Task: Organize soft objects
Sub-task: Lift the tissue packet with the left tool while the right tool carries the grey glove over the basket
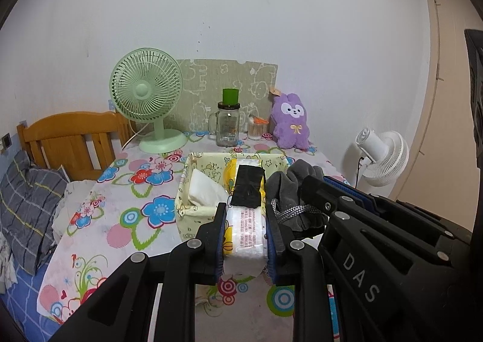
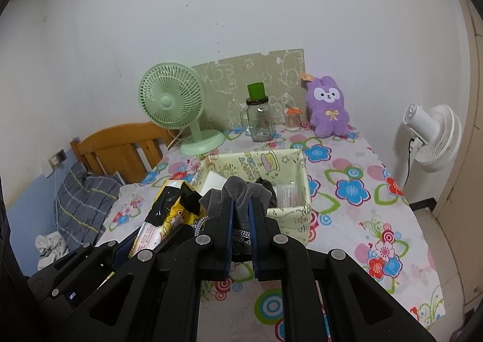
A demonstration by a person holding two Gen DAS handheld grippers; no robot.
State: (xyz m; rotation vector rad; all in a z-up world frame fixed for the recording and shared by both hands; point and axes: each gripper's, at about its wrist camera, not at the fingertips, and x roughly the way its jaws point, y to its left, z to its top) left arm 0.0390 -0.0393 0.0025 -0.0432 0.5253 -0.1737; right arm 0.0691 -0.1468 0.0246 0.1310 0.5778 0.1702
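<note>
My left gripper (image 1: 246, 212) is shut on a tissue pack (image 1: 245, 230), white and yellow with black tape, held over the near edge of the pale yellow fabric basket (image 1: 193, 212). My right gripper (image 2: 240, 206) is shut on a grey cloth item (image 2: 241, 194) with a braided cord, held just in front of the basket (image 2: 289, 160). The right gripper and its grey cloth (image 1: 294, 188) also show in the left wrist view. The tissue pack (image 2: 169, 215) shows at the left of the right wrist view. White tissue (image 1: 205, 191) lies in the basket.
The floral-cloth table (image 1: 126, 191) carries a green desk fan (image 1: 148, 94), a glass jar with a green lid (image 1: 228, 124), a small cotton-swab jar (image 1: 256, 129) and a purple plush rabbit (image 1: 291, 121) at the back. A white fan (image 2: 434, 136) stands right; a bed with a pillow (image 1: 27, 203) lies left.
</note>
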